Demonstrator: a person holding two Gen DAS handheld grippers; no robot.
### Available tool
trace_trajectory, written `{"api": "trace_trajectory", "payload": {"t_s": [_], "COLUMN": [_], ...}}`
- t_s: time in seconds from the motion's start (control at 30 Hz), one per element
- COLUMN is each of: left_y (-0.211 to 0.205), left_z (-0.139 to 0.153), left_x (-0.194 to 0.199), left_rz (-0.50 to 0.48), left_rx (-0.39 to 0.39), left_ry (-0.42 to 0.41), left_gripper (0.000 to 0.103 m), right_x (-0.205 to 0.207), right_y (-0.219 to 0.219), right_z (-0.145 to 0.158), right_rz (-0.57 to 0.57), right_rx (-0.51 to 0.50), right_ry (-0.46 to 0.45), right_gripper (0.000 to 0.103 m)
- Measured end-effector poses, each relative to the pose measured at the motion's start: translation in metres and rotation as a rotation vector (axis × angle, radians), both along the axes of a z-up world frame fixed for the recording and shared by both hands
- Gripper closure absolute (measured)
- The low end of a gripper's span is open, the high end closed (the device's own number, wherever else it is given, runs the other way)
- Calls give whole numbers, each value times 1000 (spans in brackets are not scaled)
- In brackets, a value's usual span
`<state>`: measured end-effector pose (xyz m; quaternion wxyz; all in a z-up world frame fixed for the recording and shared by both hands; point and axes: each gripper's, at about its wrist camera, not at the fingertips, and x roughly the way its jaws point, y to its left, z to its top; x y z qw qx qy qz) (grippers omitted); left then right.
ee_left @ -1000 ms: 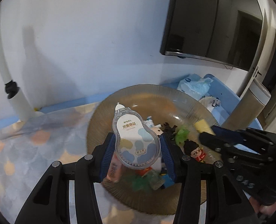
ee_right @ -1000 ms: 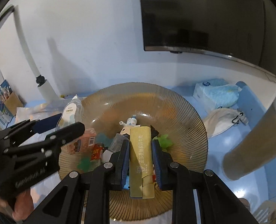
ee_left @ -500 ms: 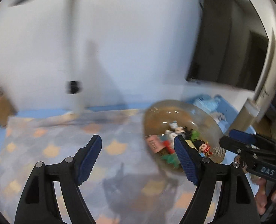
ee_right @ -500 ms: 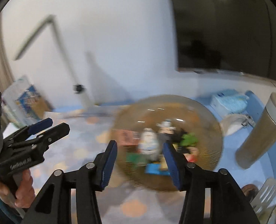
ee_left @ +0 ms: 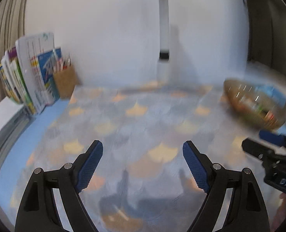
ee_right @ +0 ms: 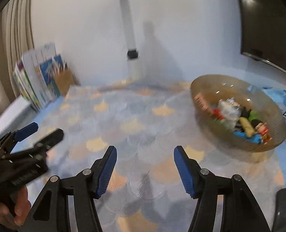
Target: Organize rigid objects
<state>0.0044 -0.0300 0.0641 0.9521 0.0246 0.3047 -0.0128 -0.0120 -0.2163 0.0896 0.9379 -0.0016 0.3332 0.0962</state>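
At the desk's left edge stand books (ee_right: 36, 77) and a brown pen holder (ee_right: 64, 81), and the patterned mat (ee_right: 133, 119) in the middle lies bare. Toward the right edge my glass bowl (ee_right: 237, 148) holds the small rigid objects (ee_right: 239, 116) heaped together, so I judge the sorting largely done, though blur hides any strays. My left tool (ee_left: 143, 152) has just been opening and its jaws stand spread wide with nothing between them. My right tool (ee_right: 145, 154) has likewise just been opening, moderately spread, empty, touching nothing.
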Motion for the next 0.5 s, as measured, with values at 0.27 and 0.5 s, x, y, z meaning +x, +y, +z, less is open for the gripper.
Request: {"api": "trace_trajectory", "payload": {"t_s": [0.27,0.5], "left_y": [6,11], "left_z": [-20,-27], "left_x": [0,4], "left_rz": [-19,-10], "left_rx": [-46,-80], "left_ry": [39,94], "left_gripper": [18,18], "right_x": [4,-4], "right_y": [6,3], "right_z": [-35,-30], "right_rz": [-14,-44], "right_rx": [-58,-70], "right_ry": [13,-41], "right_gripper": [42,22]}}
